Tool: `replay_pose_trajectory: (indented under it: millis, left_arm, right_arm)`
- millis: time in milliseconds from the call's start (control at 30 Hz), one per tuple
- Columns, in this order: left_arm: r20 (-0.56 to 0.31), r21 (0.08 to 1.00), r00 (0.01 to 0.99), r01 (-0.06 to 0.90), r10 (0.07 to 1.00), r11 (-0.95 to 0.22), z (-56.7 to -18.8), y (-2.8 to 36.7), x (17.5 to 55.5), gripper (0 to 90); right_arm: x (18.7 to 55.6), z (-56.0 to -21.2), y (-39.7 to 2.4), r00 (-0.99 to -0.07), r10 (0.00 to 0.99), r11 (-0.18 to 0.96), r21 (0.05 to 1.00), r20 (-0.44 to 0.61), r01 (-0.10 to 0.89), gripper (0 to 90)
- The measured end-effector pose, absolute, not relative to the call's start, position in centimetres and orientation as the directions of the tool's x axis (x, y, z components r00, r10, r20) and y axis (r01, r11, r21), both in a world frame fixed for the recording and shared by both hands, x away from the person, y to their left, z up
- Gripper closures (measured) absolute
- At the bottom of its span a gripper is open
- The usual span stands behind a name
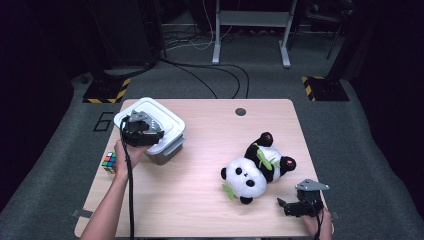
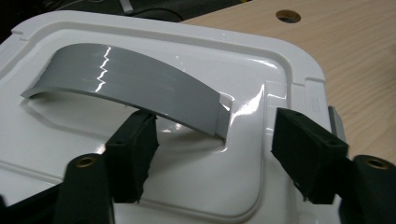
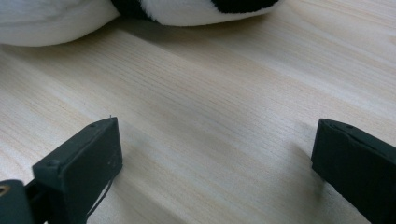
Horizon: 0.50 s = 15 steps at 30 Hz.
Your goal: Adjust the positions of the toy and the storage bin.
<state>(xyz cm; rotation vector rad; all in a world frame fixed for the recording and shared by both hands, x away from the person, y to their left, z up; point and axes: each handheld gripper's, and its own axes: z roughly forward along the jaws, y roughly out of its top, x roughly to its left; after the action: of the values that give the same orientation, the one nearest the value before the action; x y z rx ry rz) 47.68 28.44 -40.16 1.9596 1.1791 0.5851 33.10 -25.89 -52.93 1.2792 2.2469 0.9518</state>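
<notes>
Two items flank the white box (image 1: pixel 165 131): cube (image 1: pixel 109 162) left, panda (image 1: pixel 255 167) right. Left gripper (image 2: pixel 215 140) half-open astride grey handle (image 2: pixel 126 84), gripping nothing; right gripper (image 3: pixel 215 154) open, empty.

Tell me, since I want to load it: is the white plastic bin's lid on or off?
On. The white plastic lid with its grey curved handle sits flush over the bin's rim.

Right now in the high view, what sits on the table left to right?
Puzzle cube → white lidded box with the left gripper over it → table's cable hole → plush panda → right gripper.
</notes>
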Motion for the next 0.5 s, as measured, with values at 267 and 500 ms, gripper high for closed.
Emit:
replay_pose_trajectory:
  millis: [267, 500]
  left_arm:
    - [0.000, 0.800, 0.466, 0.530, 0.885, -0.280, -40.2, 27.7, 47.8, 38.8]
    - [0.044, 0.794, 0.485, 0.514, 0.874, -0.324, -40.3, 26.3, 47.9, 39.3]
  right_arm:
    - [33.1, -52.9, -25.9, -0.510, 0.860, 0.355, 0.717, 0.001, 0.599, 1.2]
    - [33.1, -52.9, -25.9, -0.510, 0.860, 0.355, 0.717, 0.000, 0.599, 1.2]
